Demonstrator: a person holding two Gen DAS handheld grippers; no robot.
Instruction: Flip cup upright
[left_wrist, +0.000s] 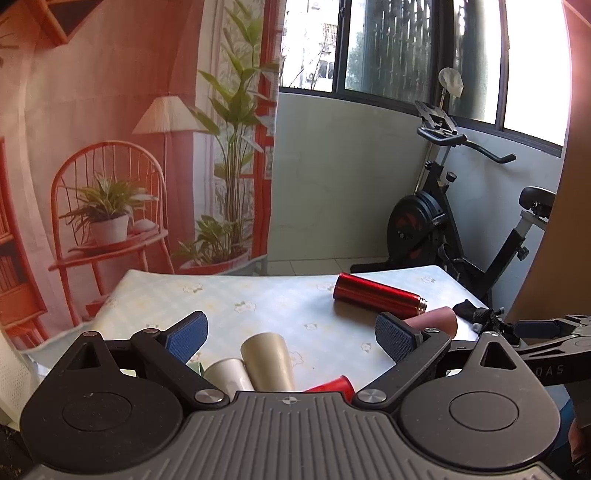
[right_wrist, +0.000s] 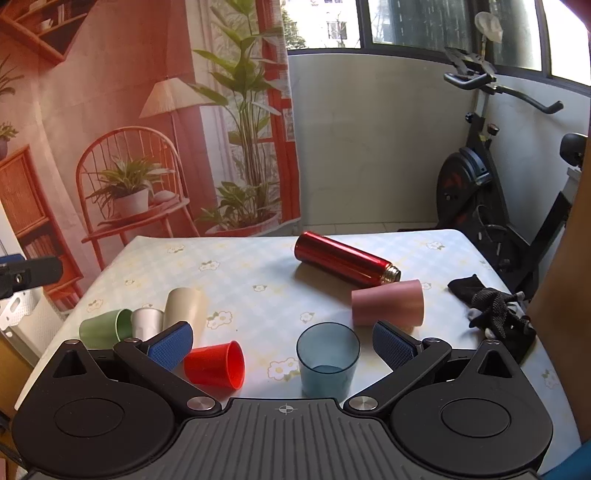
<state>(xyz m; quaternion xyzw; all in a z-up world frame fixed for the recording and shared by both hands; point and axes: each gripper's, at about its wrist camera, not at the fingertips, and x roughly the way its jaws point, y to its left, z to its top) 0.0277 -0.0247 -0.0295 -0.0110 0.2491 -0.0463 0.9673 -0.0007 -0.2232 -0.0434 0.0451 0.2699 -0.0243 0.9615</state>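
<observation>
Several cups lie on their sides on the table (right_wrist: 240, 266): green (right_wrist: 103, 328), white (right_wrist: 147, 323), beige (right_wrist: 184, 306), red (right_wrist: 216, 365) and pink (right_wrist: 388, 302). A blue translucent cup (right_wrist: 328, 358) stands upright between the fingers of my right gripper (right_wrist: 282, 345), which is open and empty. My left gripper (left_wrist: 291, 332) is open and empty above the beige cup (left_wrist: 269, 362), the white cup (left_wrist: 229, 376) and the red cup (left_wrist: 328, 386). The pink cup (left_wrist: 432, 319) lies behind its right finger. The right gripper shows at the right edge of the left wrist view.
A red metal bottle (right_wrist: 345, 264) lies on its side at the table's far middle, also in the left wrist view (left_wrist: 378, 295). A black glove (right_wrist: 495, 310) lies at the right edge. An exercise bike (right_wrist: 491, 184) stands behind the table, by a printed backdrop (right_wrist: 147, 129).
</observation>
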